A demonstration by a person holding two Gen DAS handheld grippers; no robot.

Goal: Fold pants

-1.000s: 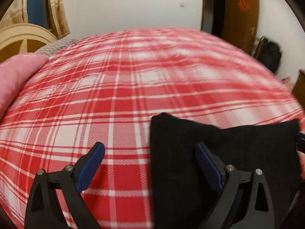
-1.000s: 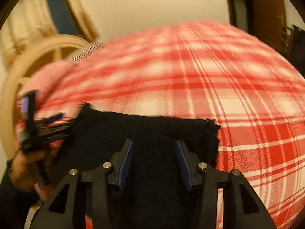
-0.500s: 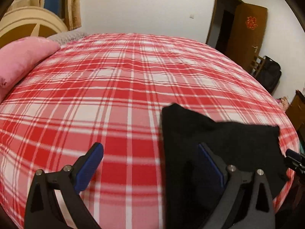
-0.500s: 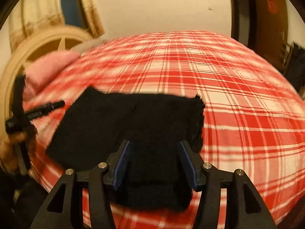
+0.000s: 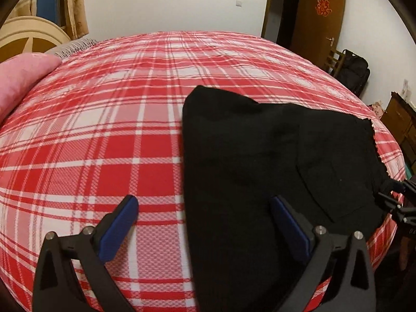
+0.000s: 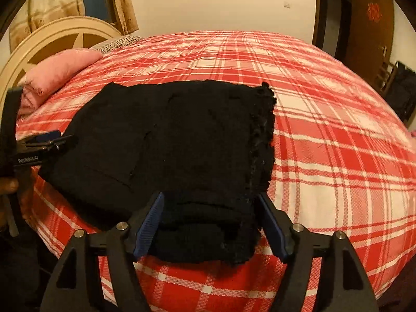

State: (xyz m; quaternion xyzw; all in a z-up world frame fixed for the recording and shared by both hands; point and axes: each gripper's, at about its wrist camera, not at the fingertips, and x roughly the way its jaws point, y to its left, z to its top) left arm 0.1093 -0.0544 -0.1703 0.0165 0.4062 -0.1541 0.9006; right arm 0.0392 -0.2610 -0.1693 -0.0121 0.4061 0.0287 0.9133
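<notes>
Plaid bed: folded pants (black); left claw, right claw both agape, empty.

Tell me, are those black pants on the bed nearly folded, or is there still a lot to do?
Nearly folded, it seems. The black pants already lie as a compact layered rectangle on the plaid bed. Nothing is gripped: the left gripper stands wide open over the pants' edge, and the right gripper is open around the near end. What is left may be one last fold or some smoothing.

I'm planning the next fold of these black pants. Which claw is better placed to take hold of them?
Right. The right claw is open astride the near edge of the pants; the open left claw only half overlaps them.
</notes>
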